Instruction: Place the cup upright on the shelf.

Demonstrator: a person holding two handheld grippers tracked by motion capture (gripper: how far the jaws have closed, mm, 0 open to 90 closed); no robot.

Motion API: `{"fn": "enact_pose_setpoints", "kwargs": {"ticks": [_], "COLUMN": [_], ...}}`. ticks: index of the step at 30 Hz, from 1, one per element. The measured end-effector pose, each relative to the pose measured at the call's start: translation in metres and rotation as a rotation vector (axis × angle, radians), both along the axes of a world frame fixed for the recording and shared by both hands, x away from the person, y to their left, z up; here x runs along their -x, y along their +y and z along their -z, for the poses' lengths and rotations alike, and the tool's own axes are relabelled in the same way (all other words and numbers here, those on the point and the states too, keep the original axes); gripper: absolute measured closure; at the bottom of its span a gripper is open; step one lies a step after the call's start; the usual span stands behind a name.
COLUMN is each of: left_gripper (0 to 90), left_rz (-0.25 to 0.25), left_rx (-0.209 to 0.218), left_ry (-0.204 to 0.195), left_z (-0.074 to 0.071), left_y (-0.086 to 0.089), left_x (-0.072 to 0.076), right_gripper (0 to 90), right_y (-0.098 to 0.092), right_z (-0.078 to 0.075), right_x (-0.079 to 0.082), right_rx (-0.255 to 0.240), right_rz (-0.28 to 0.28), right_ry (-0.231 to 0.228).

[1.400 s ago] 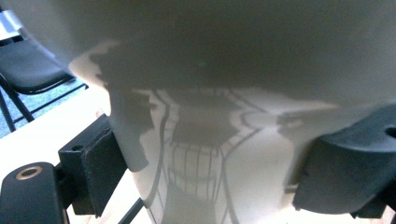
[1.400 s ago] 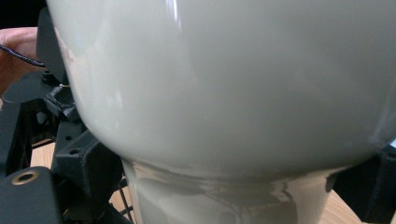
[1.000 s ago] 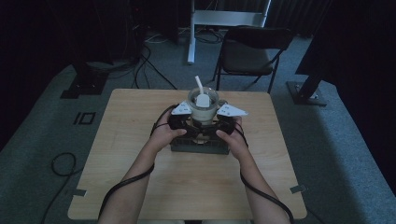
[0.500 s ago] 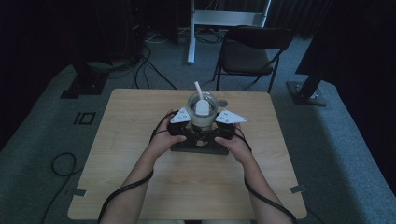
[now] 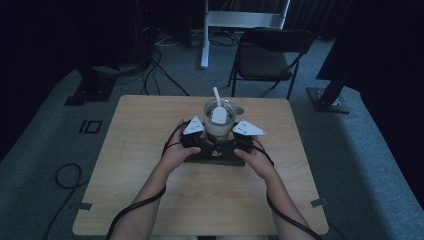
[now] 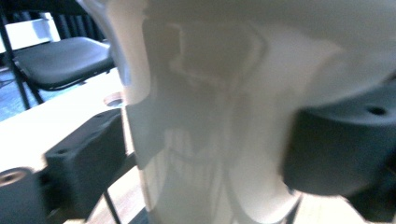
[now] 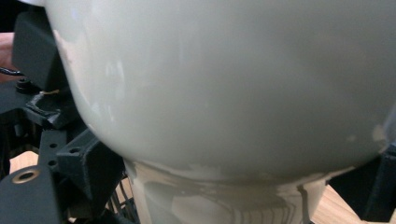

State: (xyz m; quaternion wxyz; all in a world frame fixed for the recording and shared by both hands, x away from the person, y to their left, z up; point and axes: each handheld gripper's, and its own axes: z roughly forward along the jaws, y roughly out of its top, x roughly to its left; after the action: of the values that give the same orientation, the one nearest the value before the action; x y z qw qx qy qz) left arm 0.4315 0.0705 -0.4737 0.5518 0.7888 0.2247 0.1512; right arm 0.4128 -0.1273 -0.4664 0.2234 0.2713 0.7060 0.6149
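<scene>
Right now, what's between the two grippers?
A pale bowl with a white spoon in it stands between the left gripper and right gripper in the high view; both gripper views show the fingers against it.

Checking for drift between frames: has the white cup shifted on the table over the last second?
No. The white cup holds the same spot relative to the table's far edge and the chair behind it in the high view.

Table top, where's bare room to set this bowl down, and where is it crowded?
The table is bare along its left side, its right side, and the near strip between the forearms. The far middle is crowded: the white bowl with its spoon sits between the left claw and right claw.
</scene>
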Motion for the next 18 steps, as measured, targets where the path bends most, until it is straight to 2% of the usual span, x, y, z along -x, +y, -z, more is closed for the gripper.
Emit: {"fn": "enact_pose_setpoints", "kwargs": {"ticks": [6,10,15,18], "left_gripper": [2.6,2.6,2.1,2.1], "left_rz": [-0.011,-0.006,-0.015,-0.023], "left_rx": [0.018,0.011,0.011,0.025], "left_ry": [0.017,0.025,0.015,0.030], "left_z": [0.000,-0.001,-0.001,0.001], "left_y": [-0.002,-0.004,-0.006,-0.007], "left_x": [0.002,0.003,0.002,0.003], "right_gripper": [8.6,8.6,8.6,8.7], "right_y": [0.003,0.003,0.002,0.002], "right_z": [-0.002,-0.003,-0.005,-0.005], "right_x": [0.006,0.011,0.012,0.013], "right_rx": [0.014,0.019,0.025,0.031], "right_rz": [0.060,0.107,0.116,0.120], "right_ry": [0.007,0.016,0.026,0.029]}}
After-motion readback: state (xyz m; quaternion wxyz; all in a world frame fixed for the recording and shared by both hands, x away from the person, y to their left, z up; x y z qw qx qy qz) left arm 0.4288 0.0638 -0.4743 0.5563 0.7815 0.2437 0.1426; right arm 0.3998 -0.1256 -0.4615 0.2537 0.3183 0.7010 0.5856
